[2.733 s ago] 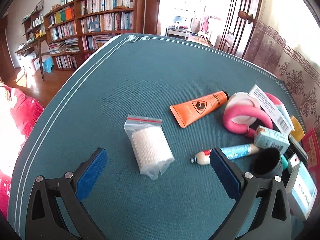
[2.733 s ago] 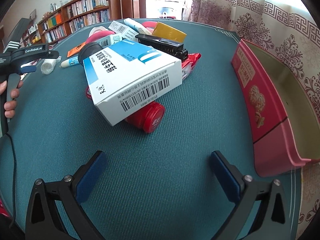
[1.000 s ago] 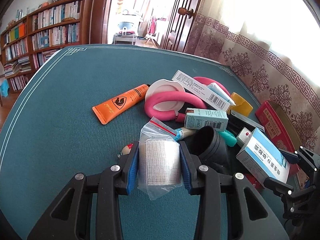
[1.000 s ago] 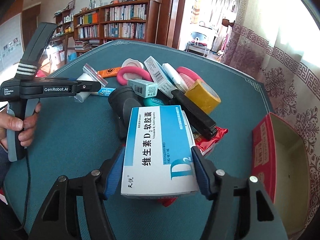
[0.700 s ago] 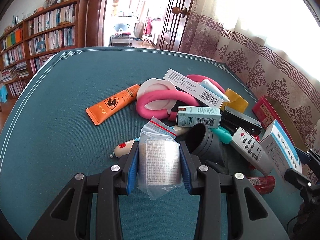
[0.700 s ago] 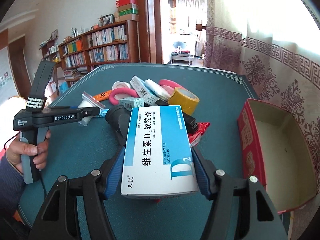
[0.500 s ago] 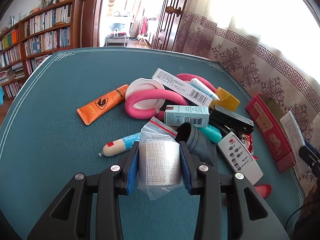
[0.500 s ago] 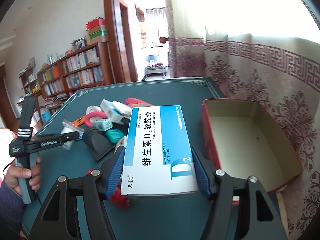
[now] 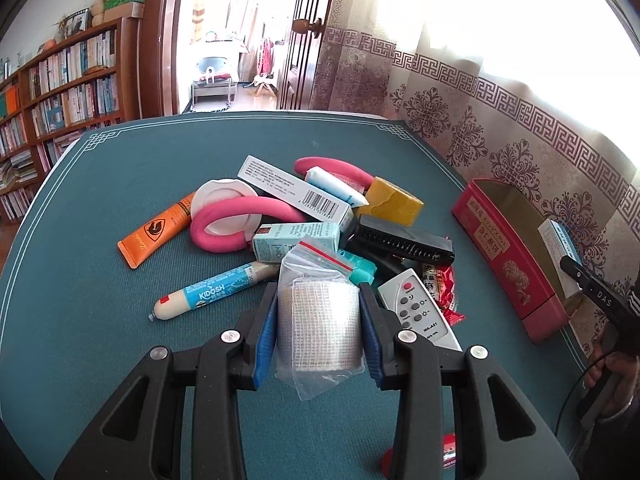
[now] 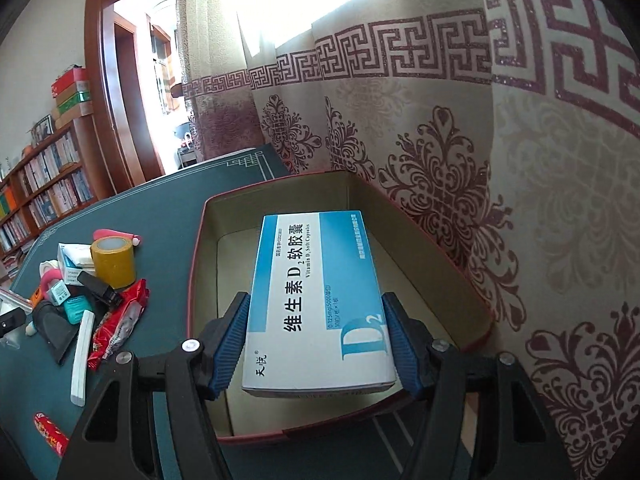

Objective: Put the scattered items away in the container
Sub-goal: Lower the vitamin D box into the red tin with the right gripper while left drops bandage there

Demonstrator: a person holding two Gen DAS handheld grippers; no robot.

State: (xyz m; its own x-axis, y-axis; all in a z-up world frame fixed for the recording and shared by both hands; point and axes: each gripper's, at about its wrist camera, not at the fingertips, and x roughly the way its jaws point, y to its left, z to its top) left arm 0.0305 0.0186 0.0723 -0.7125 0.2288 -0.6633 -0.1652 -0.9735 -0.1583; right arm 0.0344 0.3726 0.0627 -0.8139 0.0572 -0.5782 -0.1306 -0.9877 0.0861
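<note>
So the red box point(image 10: 344, 196) sits open at the edge of the table, right against the patterned curtain point(image 10: 500, 160). My right gripper point(image 10: 318, 344) is clamped on the blue and white medicine box point(image 10: 316, 292), holding it over the opening, not down inside. My left gripper point(image 9: 319, 332) is squeezed onto a bagged roll of gauze point(image 9: 322, 320), with the pile just past it at 12 o'clock: pink foam ring point(image 9: 240, 216), orange tube point(image 9: 156, 232), yellow tape roll point(image 9: 394, 200), black stapler point(image 9: 404, 240), white remote point(image 9: 420, 308). From that side the red box is over at 3 o'clock. Everything's on a teal green cloth point(image 9: 100, 320) with a white line border. Bookshelves point(image 9: 60, 92) at 10 o'clock, an open doorway point(image 9: 224, 40) at 12, very bright window light.
</note>
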